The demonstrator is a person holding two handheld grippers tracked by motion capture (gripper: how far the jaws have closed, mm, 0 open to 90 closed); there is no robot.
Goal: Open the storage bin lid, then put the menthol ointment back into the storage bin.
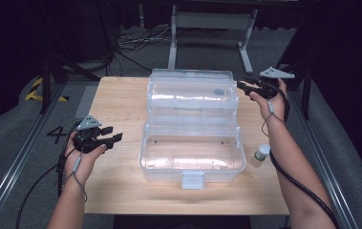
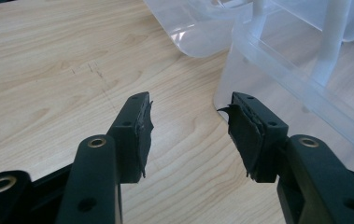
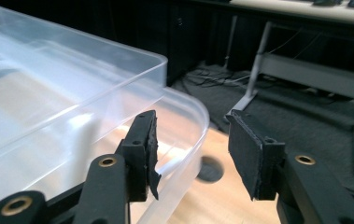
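High view: right gripper [image 1: 241,86] held up beside the clear box's [image 1: 193,148] lid [image 1: 193,93], left gripper [image 1: 113,134] low over the table [image 1: 121,95], both gaping wide, nothing held.

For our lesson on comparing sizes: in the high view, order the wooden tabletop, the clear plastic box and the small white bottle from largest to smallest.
1. wooden tabletop
2. clear plastic box, open, covering the table's middle
3. small white bottle, right of the box
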